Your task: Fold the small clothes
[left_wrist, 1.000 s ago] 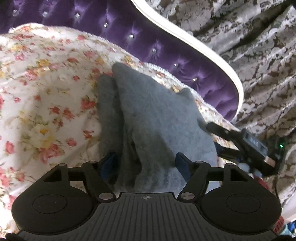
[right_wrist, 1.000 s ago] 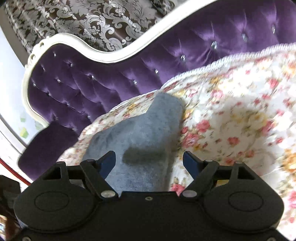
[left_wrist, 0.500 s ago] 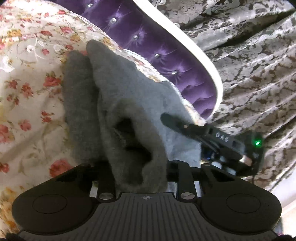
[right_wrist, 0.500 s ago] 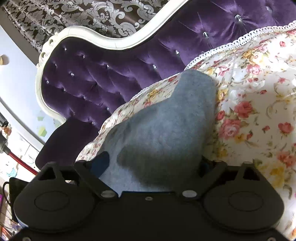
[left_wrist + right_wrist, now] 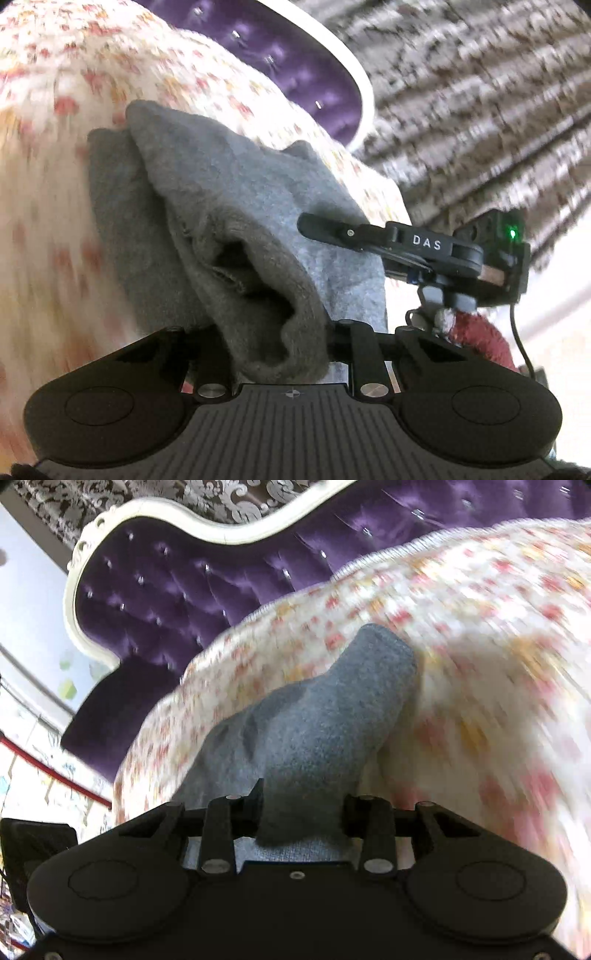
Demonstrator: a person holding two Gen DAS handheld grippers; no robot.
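A small grey fleece garment [image 5: 236,206] lies on the floral bedspread [image 5: 48,206]. My left gripper [image 5: 275,347] is shut on its near edge, and the cloth bunches into a fold between the jaws. My right gripper [image 5: 301,823] is shut on the other near corner of the same garment [image 5: 314,723], which stretches away from it to a rounded tip. The right gripper also shows in the left wrist view [image 5: 402,243], at the garment's right side. Both sets of fingertips are hidden by cloth.
A purple tufted headboard [image 5: 192,587] with a white frame stands behind the bed. Patterned curtains [image 5: 480,92] hang beyond it. A red cloth [image 5: 480,336] shows by the right gripper's handle. The bedspread's edge drops off at the left in the right wrist view.
Both grippers went from open around the garment's near edge to shut on it. Both views have shifted and are motion-blurred; the garment's edge is lifted and bunched.
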